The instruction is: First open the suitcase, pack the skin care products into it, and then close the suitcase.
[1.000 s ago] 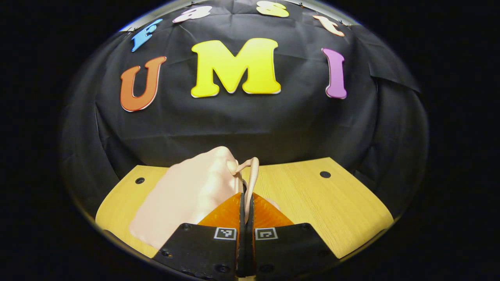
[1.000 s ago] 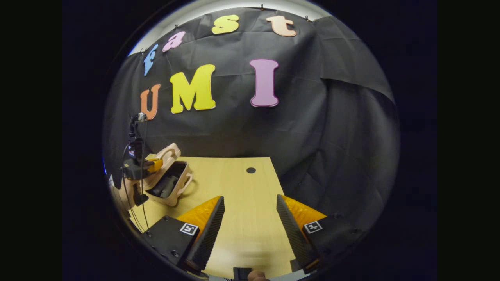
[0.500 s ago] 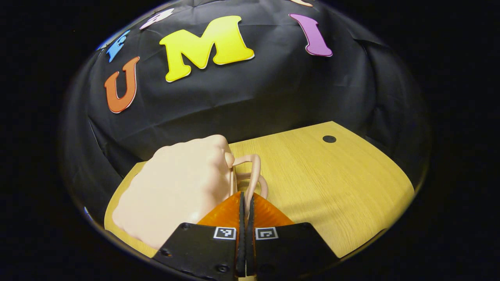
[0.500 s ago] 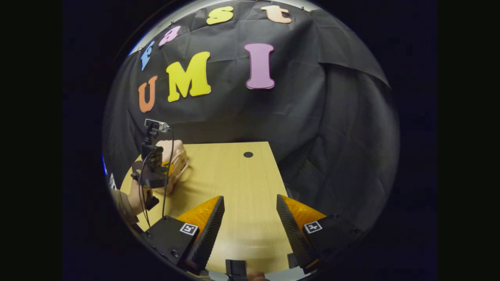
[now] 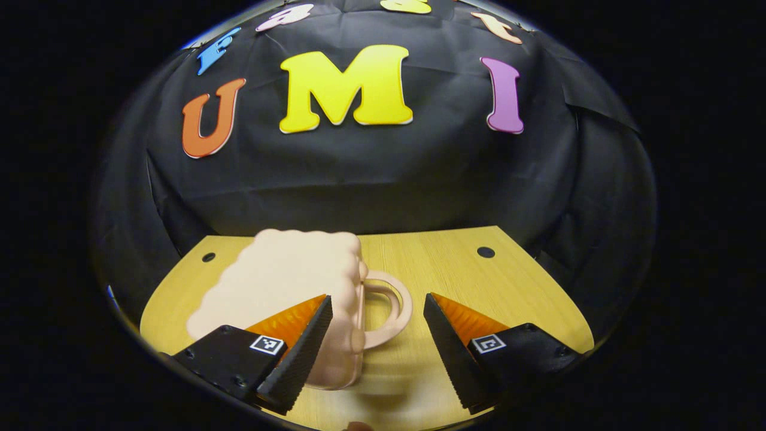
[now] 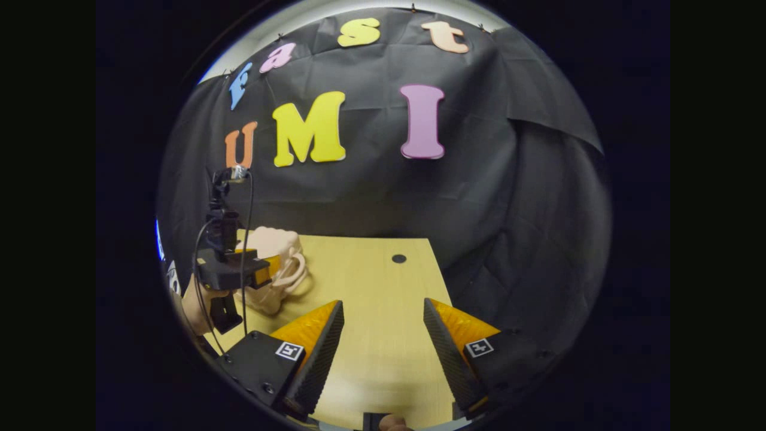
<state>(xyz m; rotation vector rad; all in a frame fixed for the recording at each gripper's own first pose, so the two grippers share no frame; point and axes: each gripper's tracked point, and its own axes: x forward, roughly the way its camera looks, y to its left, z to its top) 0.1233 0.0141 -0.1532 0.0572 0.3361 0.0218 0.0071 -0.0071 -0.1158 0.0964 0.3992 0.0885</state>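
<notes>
The pale pink suitcase point(image 5: 287, 269) lies shut on the wooden table point(image 5: 508, 287), its two looped handles point(image 5: 392, 305) together and pointing right. My left gripper point(image 5: 377, 350) is open just in front of it. Its left finger overlaps the suitcase's near edge, and the handles lie in the gap between the fingers, untouched. In the right gripper view the suitcase point(image 6: 269, 242) sits at the table's far left, partly behind the left gripper point(image 6: 266, 269) and the hand point(image 6: 194, 305) holding it. My right gripper point(image 6: 383, 347) is open over bare table point(image 6: 371, 287), holding nothing.
The black cloth wall stands close behind the table. Round holes point(image 5: 485, 252) point(image 5: 208, 257) mark the tabletop's back corners. A cable point(image 6: 245, 239) hangs down the left gripper's body.
The suitcase lid came down from half open to shut. My left gripper let go of the handle, opened and drew back a little. The right gripper stayed open in about the same place.
</notes>
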